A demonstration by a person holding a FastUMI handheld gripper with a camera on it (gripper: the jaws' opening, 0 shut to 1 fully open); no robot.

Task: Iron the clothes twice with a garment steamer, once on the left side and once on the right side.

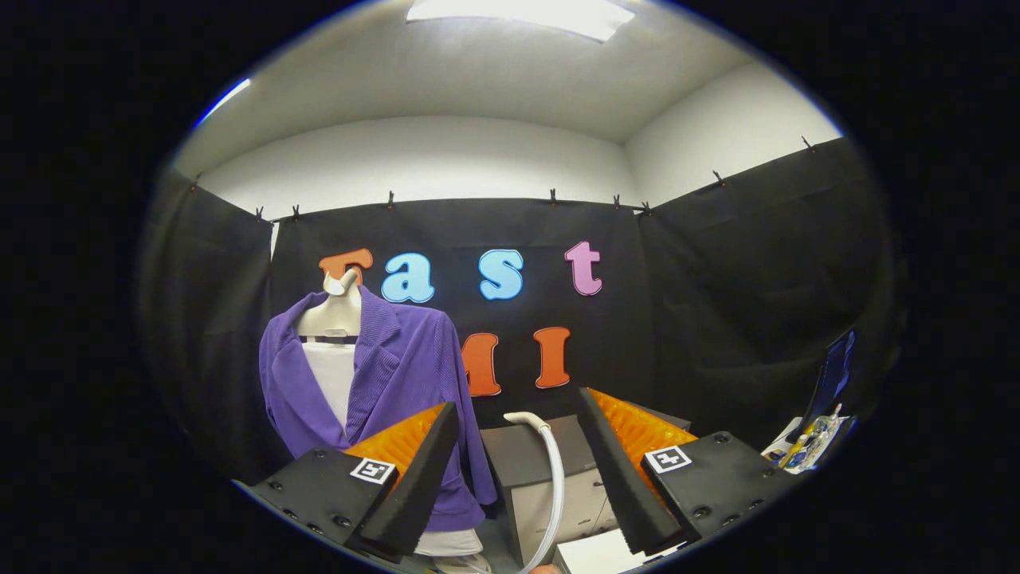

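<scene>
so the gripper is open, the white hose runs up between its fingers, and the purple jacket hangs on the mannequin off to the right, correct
Not quite. In the gripper view the purple jacket on the mannequin is beyond the left finger, not to the right. The rest holds: the gripper is open and the white hose runs up between its fingers.

The claw [518, 470] gapes wide around a white hose [555, 478]; a purple jacket [398, 383] hangs on a mannequin [335, 315], centre left.

Grey box [522, 454], perhaps a cabinet; colourful clutter [809, 446] well apart.
</scene>
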